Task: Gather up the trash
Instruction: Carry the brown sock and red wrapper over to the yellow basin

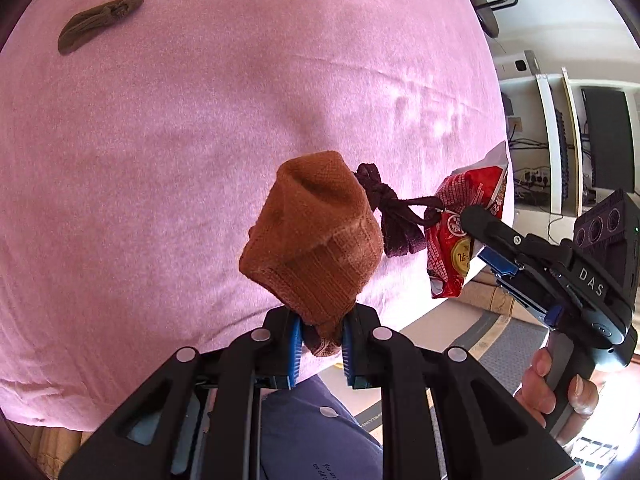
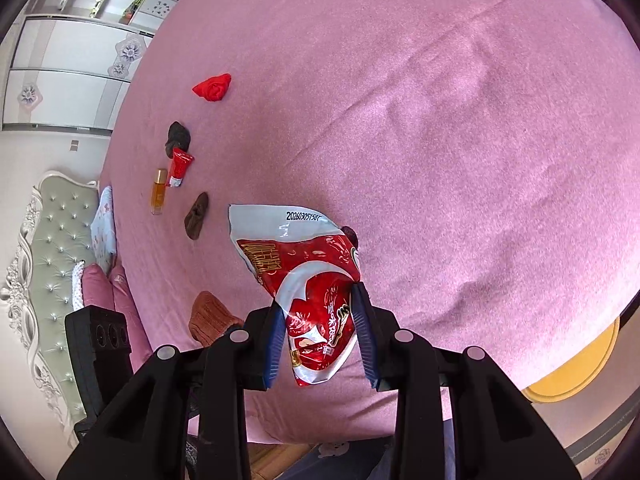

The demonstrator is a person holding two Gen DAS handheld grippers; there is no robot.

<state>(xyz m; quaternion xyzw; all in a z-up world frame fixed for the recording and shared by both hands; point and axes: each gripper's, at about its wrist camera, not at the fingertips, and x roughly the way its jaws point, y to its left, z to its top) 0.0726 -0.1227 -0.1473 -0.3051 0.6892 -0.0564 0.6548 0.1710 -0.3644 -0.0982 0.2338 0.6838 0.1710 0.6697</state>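
Observation:
My left gripper [image 1: 320, 336] is shut on an orange-brown sock [image 1: 316, 240], which stands up from the blue pads above the pink bed [image 1: 160, 140]. My right gripper [image 2: 318, 300] is shut on a crumpled red and white snack bag [image 2: 316, 280], also held above the bed. In the left wrist view the right gripper [image 1: 474, 236] and its snack bag [image 1: 460, 216] are at the right. A dark maroon sock [image 1: 394, 208] hangs beside the bag. I cannot tell whether it is pinched too.
On the bed's left side lie a red cloth [image 2: 214, 87], a dark sock [image 2: 178, 138], a red tube [image 2: 180, 168], an amber bottle [image 2: 159, 192] and a brown sock [image 2: 197, 216]. A padded headboard [image 2: 52, 248] is at the far left. A yellow round thing [image 2: 580, 372] sits below the bed's edge.

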